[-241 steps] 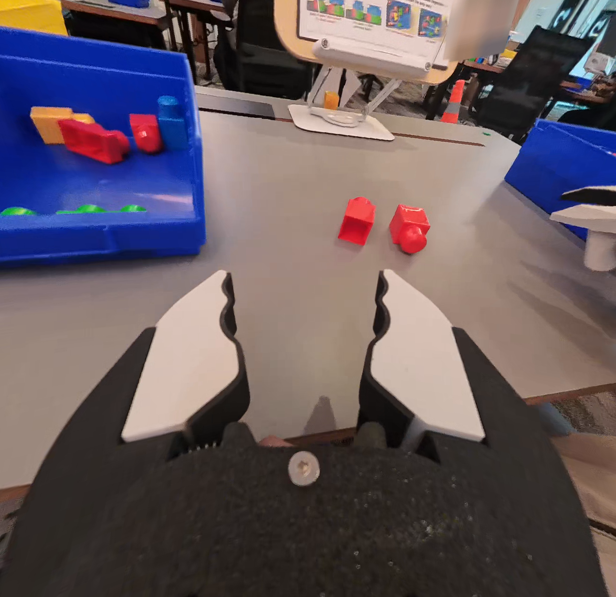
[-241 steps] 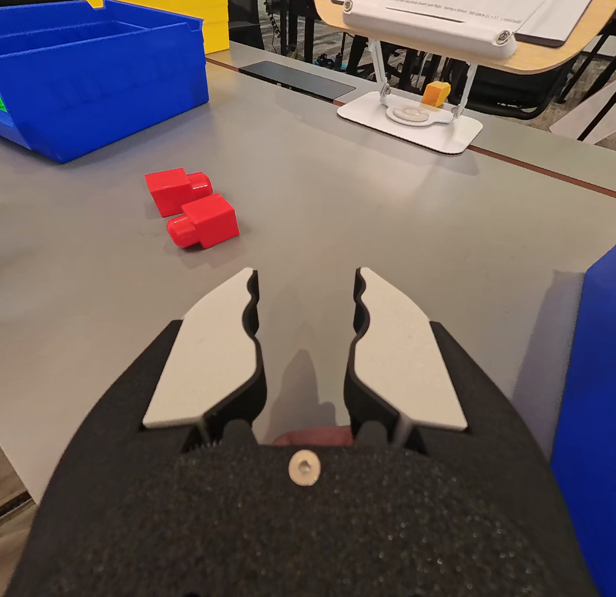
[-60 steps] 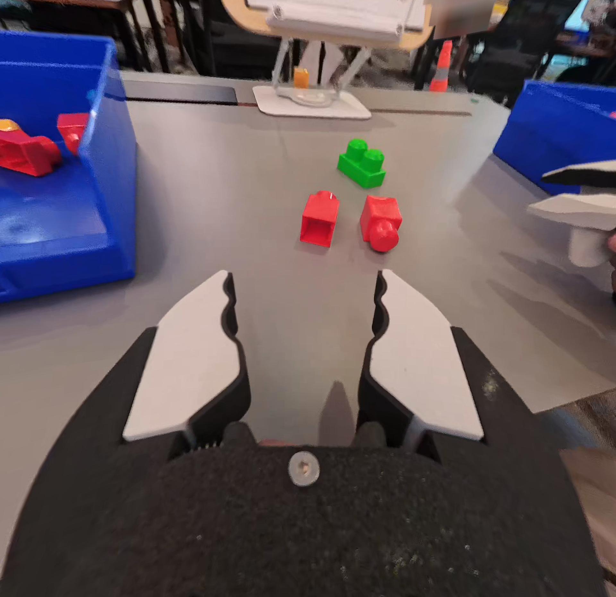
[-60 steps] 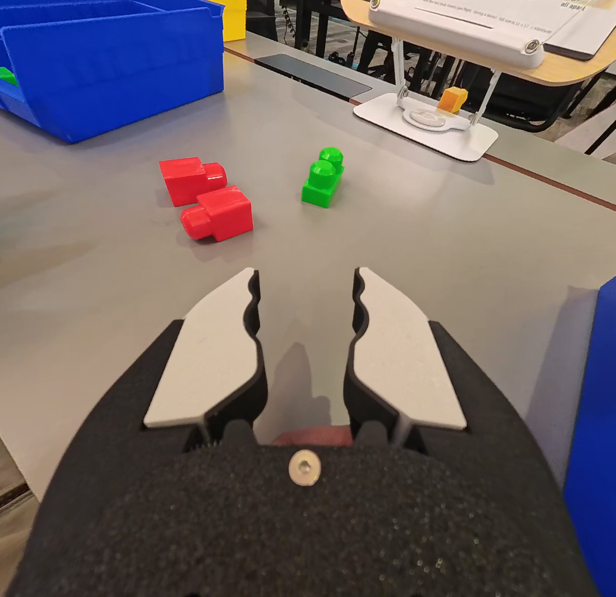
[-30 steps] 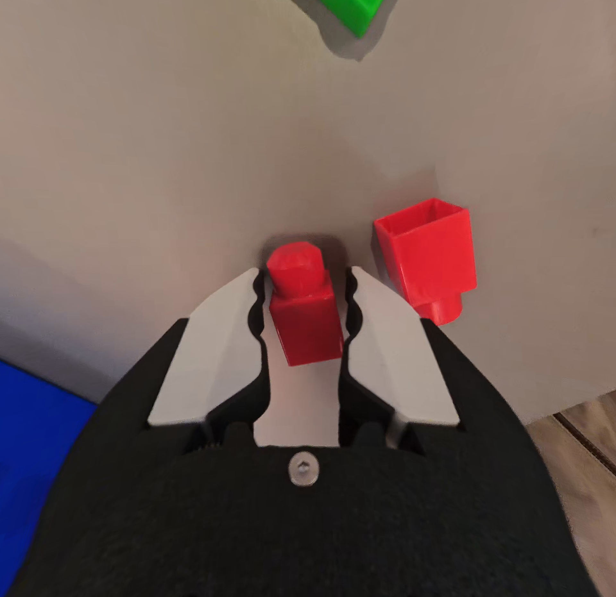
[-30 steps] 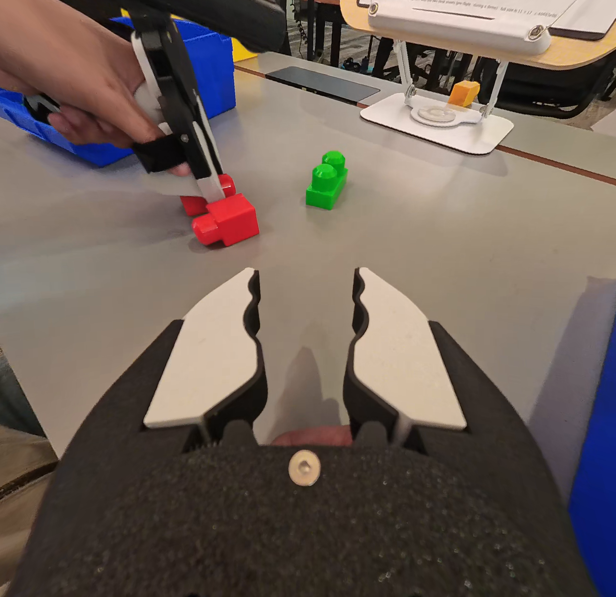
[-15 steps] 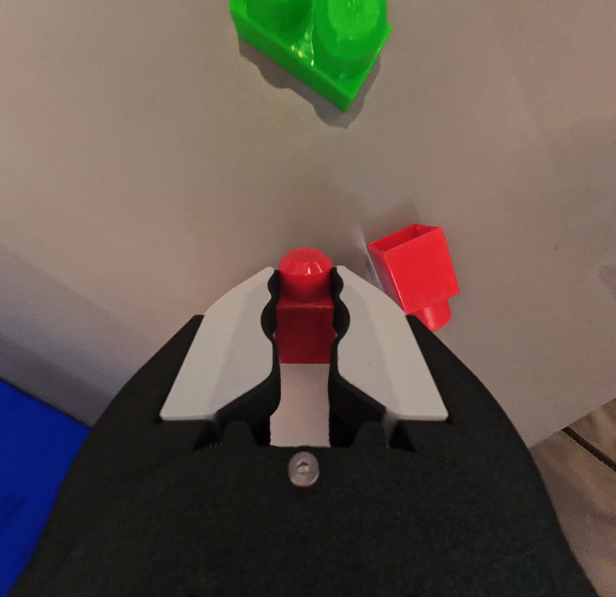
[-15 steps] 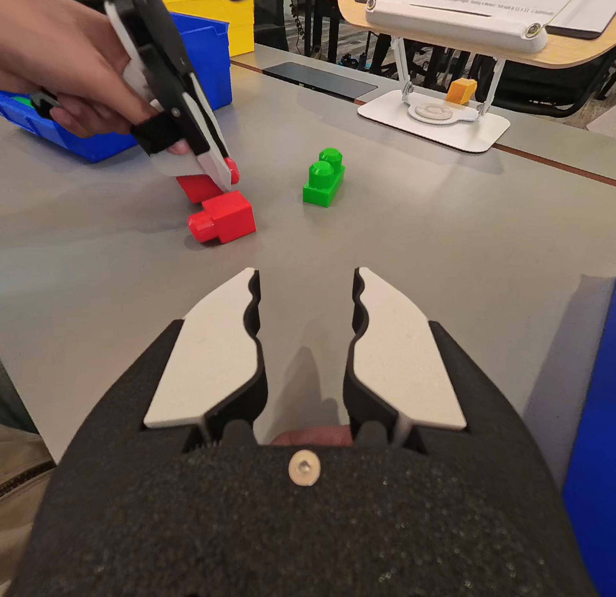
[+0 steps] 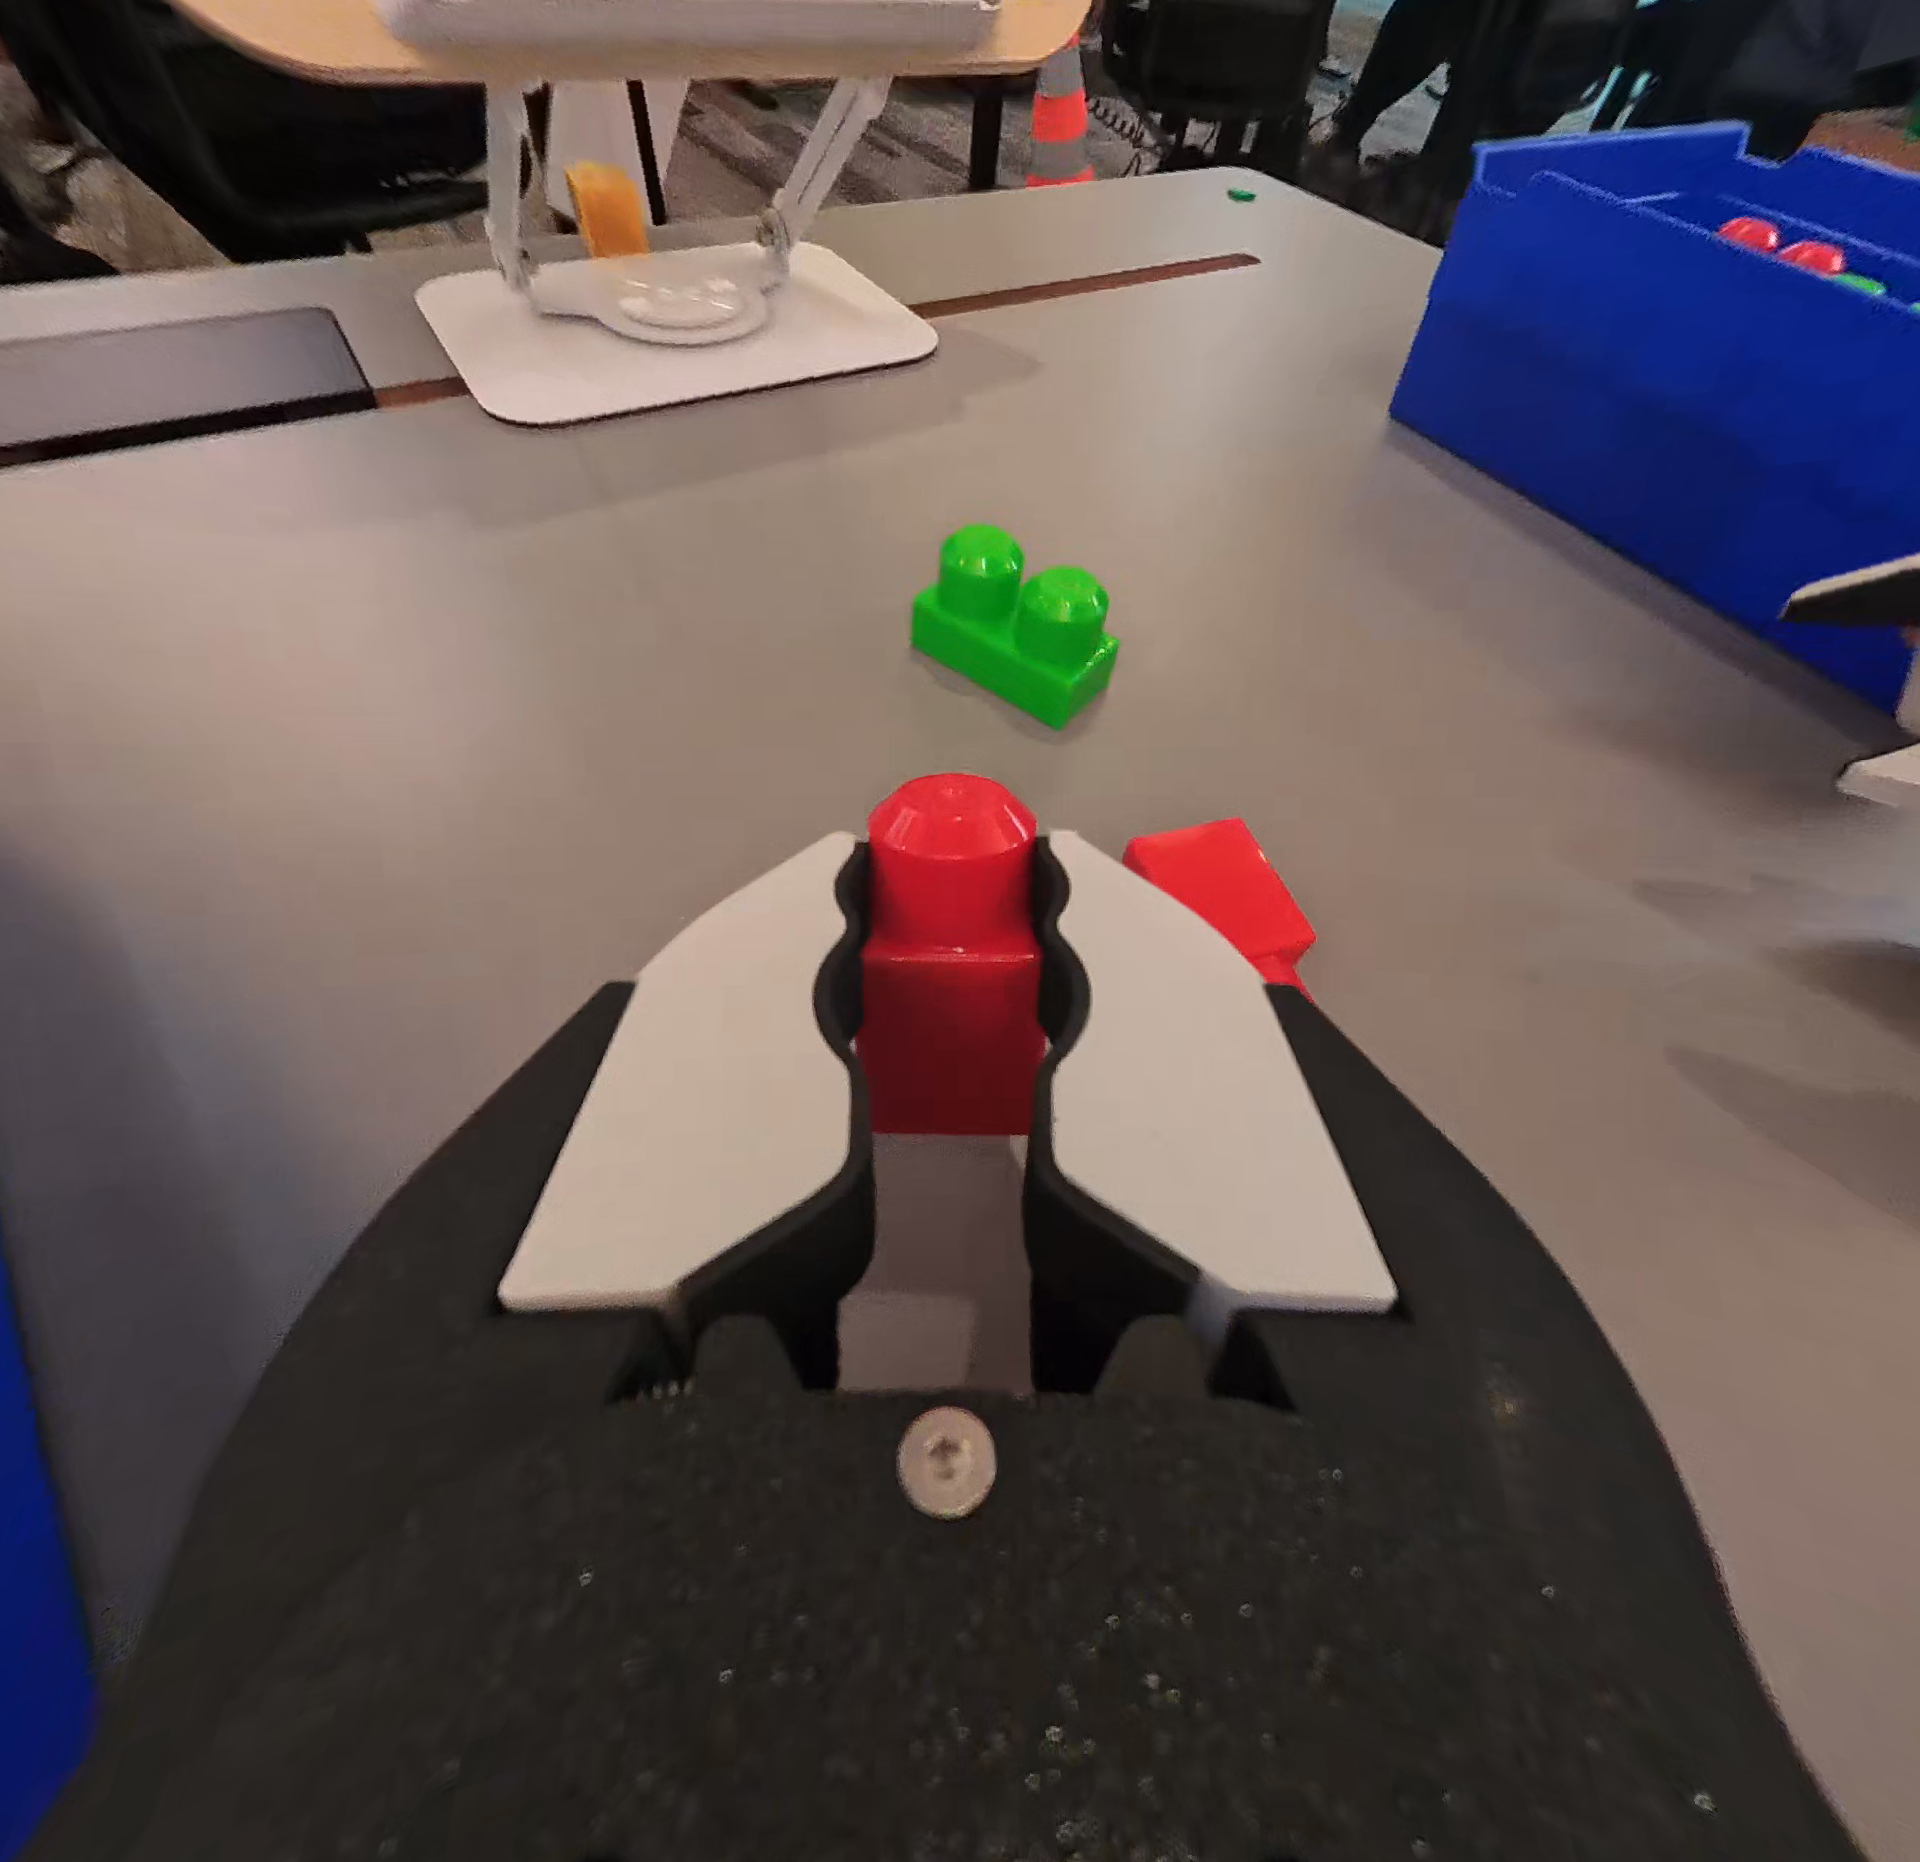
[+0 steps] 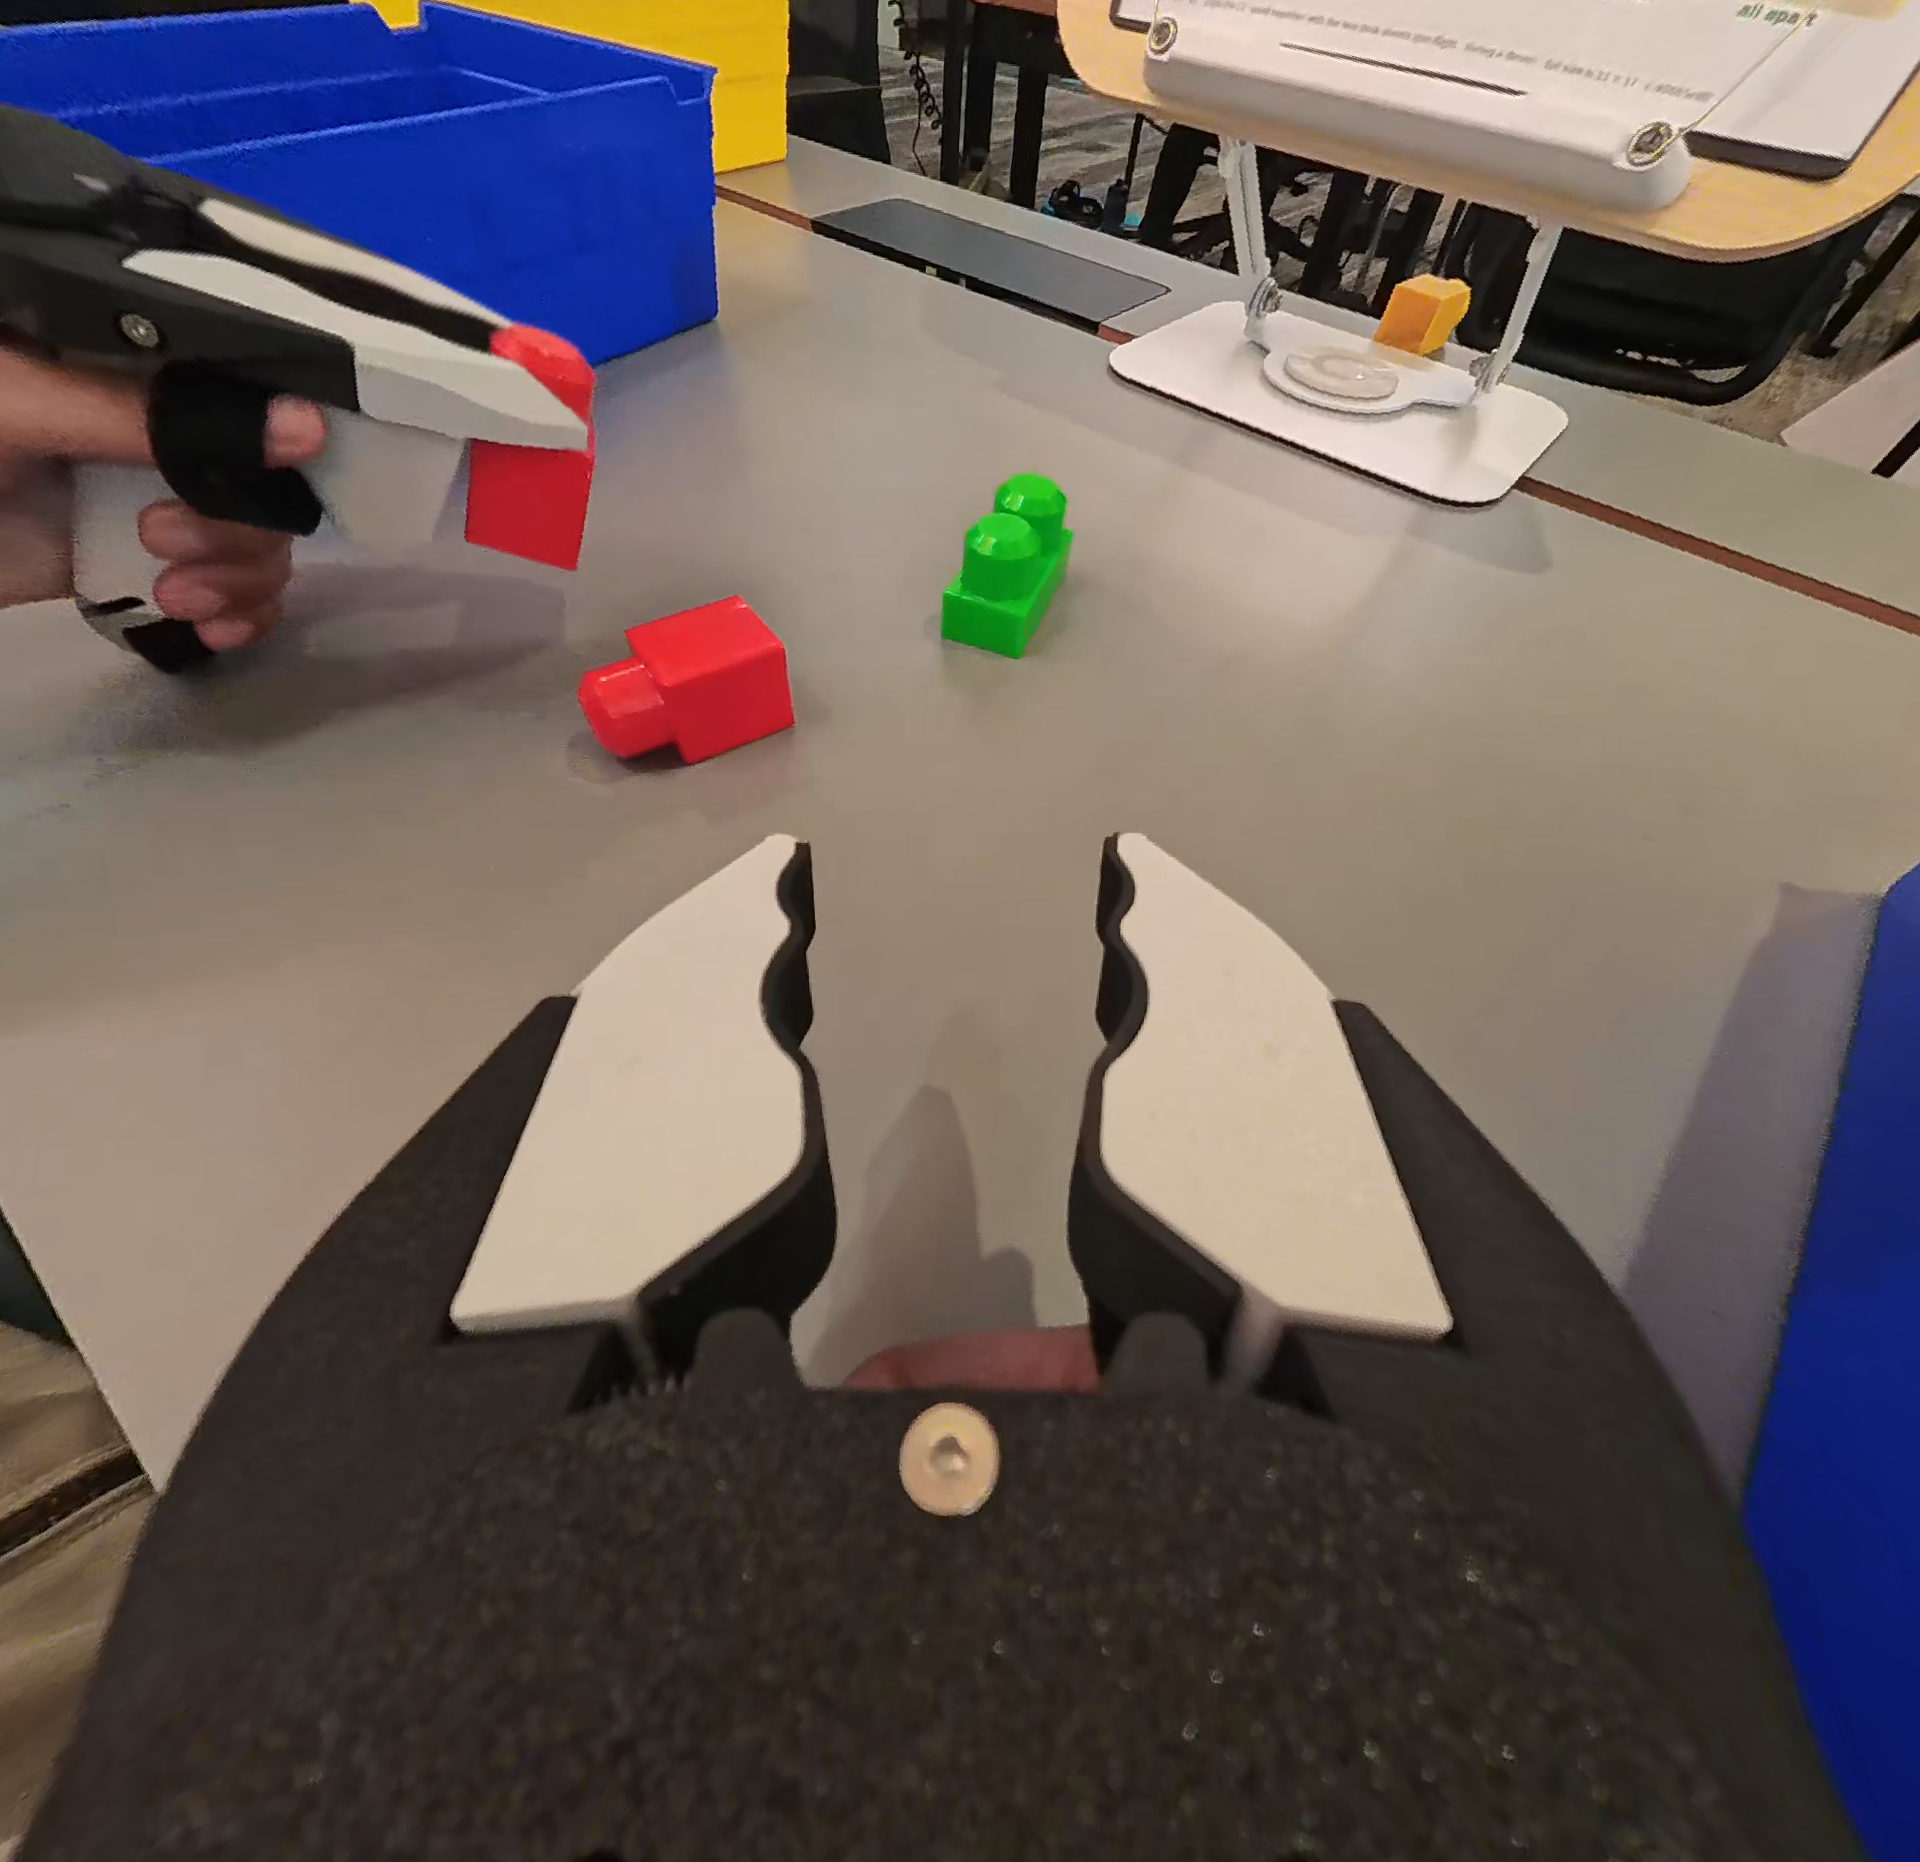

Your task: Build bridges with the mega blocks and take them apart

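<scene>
My left gripper is shut on a red one-stud block and holds it upright above the grey table; the right wrist view shows that block in the air. A second red one-stud block lies on its side on the table, just right of the left gripper. A green two-stud block stands upright farther ahead, also in the right wrist view. My right gripper is open and empty, low over the table in front of the blocks.
A blue bin stands at the back left with a yellow bin behind it. Another blue bin holding blocks is on the right. A white stand with a board and an orange block sits at the back.
My left gripper closed on the red block, lifted it off the table and tilted up from pointing down to pointing forward. My right gripper stayed open and nearly still.
</scene>
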A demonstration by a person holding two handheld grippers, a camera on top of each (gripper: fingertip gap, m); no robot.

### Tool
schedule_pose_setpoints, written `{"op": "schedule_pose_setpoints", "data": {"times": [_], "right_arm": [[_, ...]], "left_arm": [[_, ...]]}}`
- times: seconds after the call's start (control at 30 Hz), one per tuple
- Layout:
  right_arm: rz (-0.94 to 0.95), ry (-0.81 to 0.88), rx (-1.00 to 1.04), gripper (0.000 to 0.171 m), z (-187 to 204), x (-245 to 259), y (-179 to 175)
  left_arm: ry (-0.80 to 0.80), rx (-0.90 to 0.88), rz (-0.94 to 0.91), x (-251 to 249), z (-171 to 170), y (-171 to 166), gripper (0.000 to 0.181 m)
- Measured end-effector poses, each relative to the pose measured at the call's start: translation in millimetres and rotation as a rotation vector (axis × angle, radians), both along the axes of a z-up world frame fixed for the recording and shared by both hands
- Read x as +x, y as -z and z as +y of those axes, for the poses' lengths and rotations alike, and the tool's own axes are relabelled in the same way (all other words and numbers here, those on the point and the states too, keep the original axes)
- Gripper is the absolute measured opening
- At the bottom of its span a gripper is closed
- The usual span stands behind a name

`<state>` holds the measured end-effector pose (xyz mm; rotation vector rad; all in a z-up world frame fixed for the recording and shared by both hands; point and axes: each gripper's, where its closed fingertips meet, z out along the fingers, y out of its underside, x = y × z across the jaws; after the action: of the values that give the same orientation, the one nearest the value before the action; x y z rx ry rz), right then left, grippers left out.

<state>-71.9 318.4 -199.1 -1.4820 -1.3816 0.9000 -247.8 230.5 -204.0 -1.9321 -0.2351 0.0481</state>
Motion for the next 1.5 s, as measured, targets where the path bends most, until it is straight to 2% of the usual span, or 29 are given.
{"op": "schedule_pose_setpoints", "data": {"times": [0.13, 0.3, 0.73, 1.07, 1.33, 1.5], "right_arm": [[0.000, -0.003, 0.008, 0.052, -2, -1, -1], [-0.002, 0.000, 0.010, 0.052, -1, 0, -1], [0.001, 0.007, 0.001, 0.052, 4, 2, -1], [0.001, 0.006, 0.006, 0.052, 2, 2, -2], [0.001, 0.005, 0.012, 0.052, 2, 2, -3], [0.002, 0.006, 0.015, 0.051, 2, 2, -4]], "left_arm": [[0.029, -0.045, -0.059, 4, 1, 8, 0.029], [0.061, -0.183, -0.117, 5, 5, 30, 0.029], [0.112, -0.190, -0.062, 16, 9, 29, 0.032], [0.123, -0.265, -0.034, 23, -6, 32, 0.056], [0.114, -0.264, -0.039, 26, -20, 30, 0.055], [0.086, -0.233, -0.011, 22, -28, 16, 0.055]]}}
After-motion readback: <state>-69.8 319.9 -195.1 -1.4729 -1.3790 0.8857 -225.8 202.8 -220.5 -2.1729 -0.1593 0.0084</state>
